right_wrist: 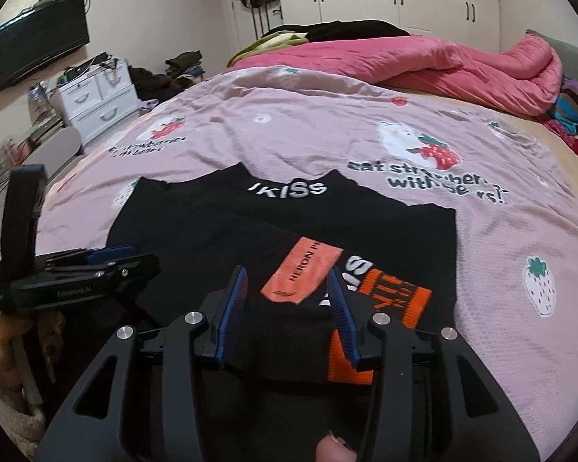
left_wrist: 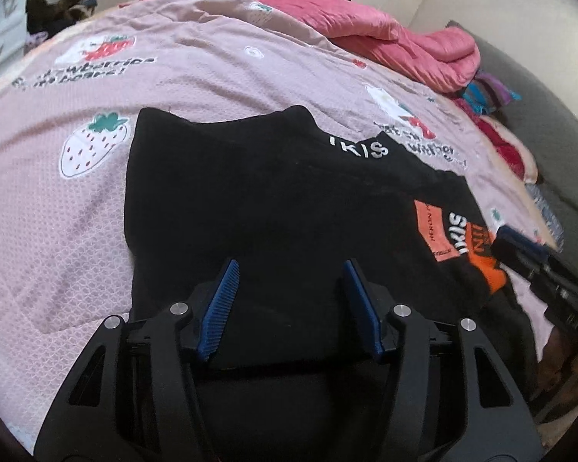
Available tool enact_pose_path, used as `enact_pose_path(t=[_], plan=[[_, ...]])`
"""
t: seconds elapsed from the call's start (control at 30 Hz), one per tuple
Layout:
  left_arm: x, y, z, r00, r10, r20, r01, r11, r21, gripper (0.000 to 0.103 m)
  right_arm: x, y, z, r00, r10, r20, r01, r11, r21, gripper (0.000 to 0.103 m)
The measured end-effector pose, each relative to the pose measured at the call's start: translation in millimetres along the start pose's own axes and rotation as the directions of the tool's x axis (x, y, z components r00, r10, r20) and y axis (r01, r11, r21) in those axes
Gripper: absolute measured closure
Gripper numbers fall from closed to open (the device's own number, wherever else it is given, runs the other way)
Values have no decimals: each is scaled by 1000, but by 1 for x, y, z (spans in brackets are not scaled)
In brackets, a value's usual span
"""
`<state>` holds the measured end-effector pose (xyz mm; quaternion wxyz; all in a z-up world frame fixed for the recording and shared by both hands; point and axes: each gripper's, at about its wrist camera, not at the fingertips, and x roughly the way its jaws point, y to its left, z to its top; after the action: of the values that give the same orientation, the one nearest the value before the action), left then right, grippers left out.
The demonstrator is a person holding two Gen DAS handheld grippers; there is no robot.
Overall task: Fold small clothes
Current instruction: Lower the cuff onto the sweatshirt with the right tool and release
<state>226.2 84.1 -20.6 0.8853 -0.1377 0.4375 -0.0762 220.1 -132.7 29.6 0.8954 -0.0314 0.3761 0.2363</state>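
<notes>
Hovering at the bottom of each frame, the left claw (left_wrist: 291, 269) and right claw (right_wrist: 287, 279) are both gaping wide and gripping nothing. Lying mid-frame on the pink strawberry bedspread (right_wrist: 366, 154) is the black garment (right_wrist: 219, 231), partly folded, with an orange-labelled sleeve (right_wrist: 389, 296) draped across its lower right. Closing on one layer alone is risking the fold dragging askew; farther back, the rumpled pink quilt (right_wrist: 462, 61) is crowding the upper right.
</notes>
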Motion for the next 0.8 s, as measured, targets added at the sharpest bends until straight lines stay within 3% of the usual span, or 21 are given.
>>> enact_pose_path(t=[0.03,0.23,0.6,0.8], plan=[[0,1,0,1000,-1,0,1,1000,-1,54,1,1,-1,1000,3,-3,-3,1000,-3,55],[-1,1,-2,1000,-2,0,2,1000,2,54,15,4,-8,998,8,-60,-9,1000,-14,54],[0,-2,-2,1000,16,0,-16,1000,17,54,37,-26,-23,981,-69,-181,81,995,60,54],[0,-2,-2,1000,15,0,-15,1000,19,54,36,-30,-27,982,-52,-182,70,993,97,54]])
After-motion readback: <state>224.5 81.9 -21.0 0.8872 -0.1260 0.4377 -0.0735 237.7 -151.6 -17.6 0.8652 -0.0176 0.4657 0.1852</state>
